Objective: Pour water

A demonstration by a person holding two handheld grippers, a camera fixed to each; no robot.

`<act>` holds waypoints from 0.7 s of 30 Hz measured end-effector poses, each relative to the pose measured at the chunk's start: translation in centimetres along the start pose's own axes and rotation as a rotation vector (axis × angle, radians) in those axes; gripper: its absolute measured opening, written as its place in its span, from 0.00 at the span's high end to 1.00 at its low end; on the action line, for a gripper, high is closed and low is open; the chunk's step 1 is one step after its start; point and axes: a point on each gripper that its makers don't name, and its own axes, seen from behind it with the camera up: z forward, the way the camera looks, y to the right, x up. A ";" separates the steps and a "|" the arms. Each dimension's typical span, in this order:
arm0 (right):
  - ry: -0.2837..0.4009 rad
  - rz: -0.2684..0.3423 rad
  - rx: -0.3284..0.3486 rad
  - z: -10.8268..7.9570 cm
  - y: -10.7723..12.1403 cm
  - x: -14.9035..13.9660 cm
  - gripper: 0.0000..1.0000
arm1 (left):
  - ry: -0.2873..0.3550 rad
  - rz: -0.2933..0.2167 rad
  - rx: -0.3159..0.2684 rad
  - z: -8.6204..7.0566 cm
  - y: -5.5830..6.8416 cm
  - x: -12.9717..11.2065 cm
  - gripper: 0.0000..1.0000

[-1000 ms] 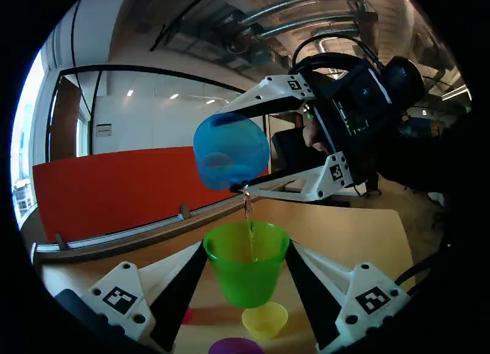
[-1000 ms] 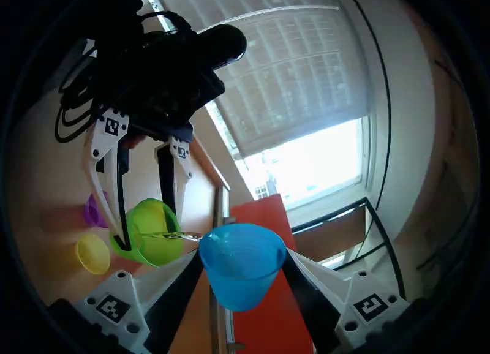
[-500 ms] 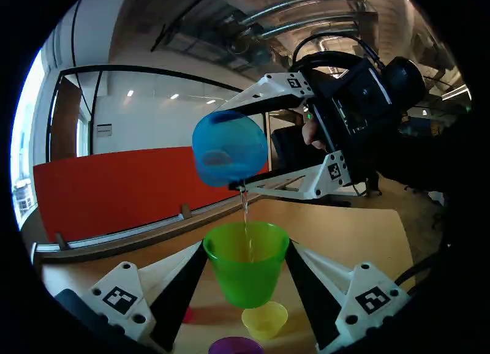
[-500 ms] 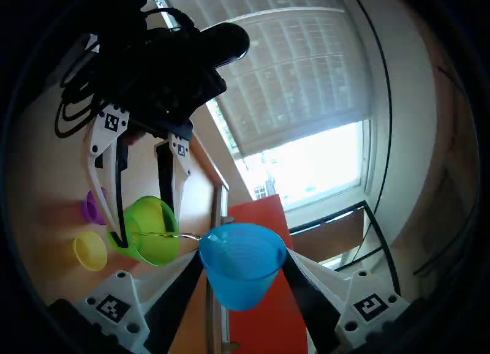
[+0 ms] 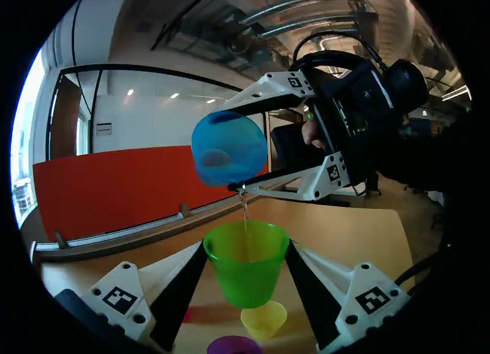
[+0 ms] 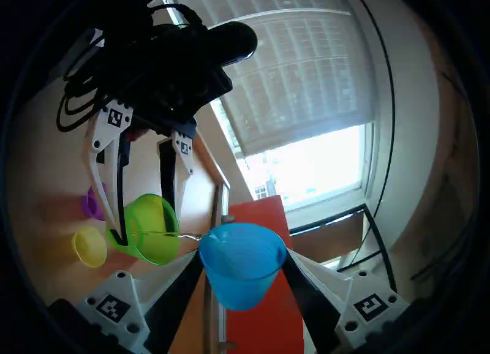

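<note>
**Water runs from the blue cup into the green cup**

Left gripper view: my left claw (image 5: 246, 256) is closed to the width of the green cup (image 5: 246, 271), and both fingers press on its smooth, see-through plastic wall. I hold it upright above the wooden table (image 5: 355, 231). Under it stand a small yellow cup (image 5: 263, 319) and a purple cup (image 5: 236, 346). Above, my right claw (image 5: 228, 150) grips the blue cup (image 5: 228, 147), tipped over with its mouth facing sideways. A thin thread of water (image 5: 245, 208) falls from its rim into the green cup. A red panel (image 5: 110, 188) stands behind. The thread looks fainter than a second ago, and the blue cup has hardly moved.

Right gripper view: my right claw (image 6: 242, 262) clamps the round blue cup (image 6: 242, 277) between both fingers. The water (image 6: 177, 234) goes across to the green cup (image 6: 147, 228) in my left claw (image 6: 147, 226), whose dark body covers part of the table. Behind is a bright window (image 6: 306, 164) with a blind (image 6: 294, 72). The green cup sits almost where it was before.
</note>
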 end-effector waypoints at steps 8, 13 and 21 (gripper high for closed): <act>-0.002 -0.007 -0.004 0.1 0.2 -0.1 0.09 | 0.000 0.000 0.001 -0.1 -0.1 0.1 0.12; -0.003 -0.015 -0.007 0.2 0.3 -0.1 0.09 | 0.001 0.000 0.002 -0.1 -0.1 0.1 0.12; -0.006 -0.034 -0.008 0.3 0.5 -0.2 0.09 | 0.001 -0.001 0.003 -0.2 -0.1 0.1 0.12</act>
